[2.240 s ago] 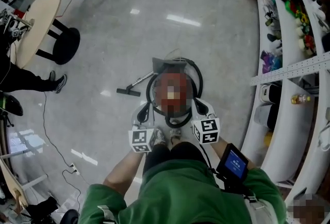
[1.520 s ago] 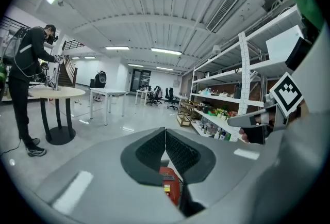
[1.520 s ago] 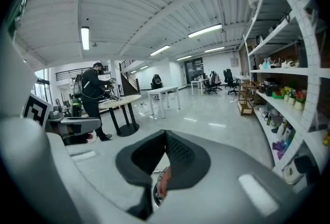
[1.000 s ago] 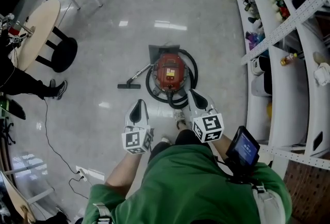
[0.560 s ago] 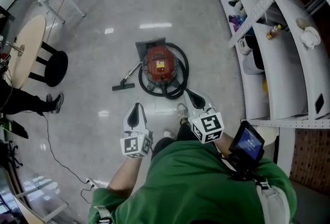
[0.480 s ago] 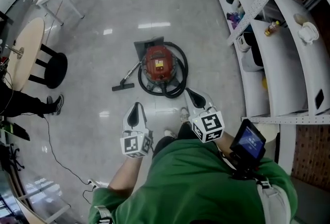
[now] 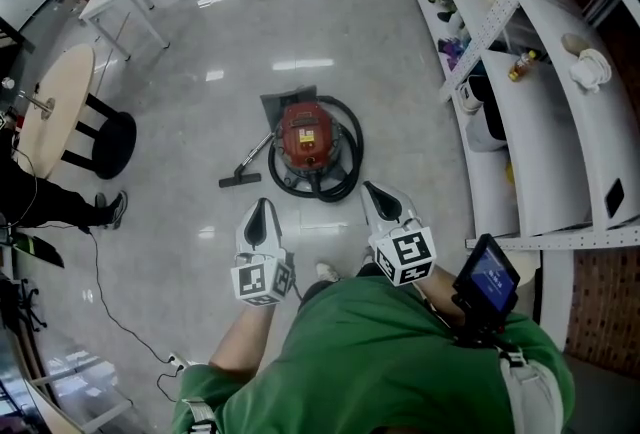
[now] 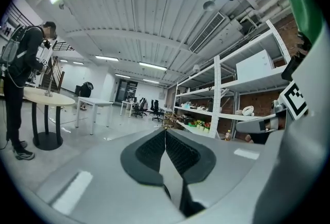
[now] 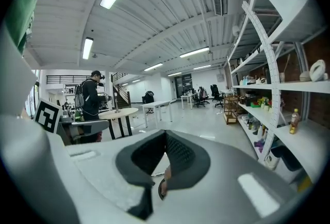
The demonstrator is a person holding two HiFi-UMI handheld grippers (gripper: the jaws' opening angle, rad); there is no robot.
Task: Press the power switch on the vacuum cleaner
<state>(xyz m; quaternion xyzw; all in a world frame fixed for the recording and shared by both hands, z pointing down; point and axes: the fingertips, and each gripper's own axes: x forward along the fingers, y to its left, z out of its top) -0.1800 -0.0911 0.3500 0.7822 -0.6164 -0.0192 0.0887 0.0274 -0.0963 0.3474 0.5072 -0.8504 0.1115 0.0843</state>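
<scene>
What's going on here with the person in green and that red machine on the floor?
A person in green holds a two-jaw gripper in each hand. The left gripper and right gripper are both shut and empty, pointing toward a red vacuum cleaner on the floor. Neither touches it, so nothing is pressing its switch.

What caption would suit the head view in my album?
Person in green, left gripper and right gripper both shut and empty, stands short of the red vacuum cleaner on the floor.

Head view high, steeply down at the floor (image 7: 330, 32), both gripper views close behind their jaws, level across the room, all three sharing the right shelves (image 7: 545, 112).
</scene>
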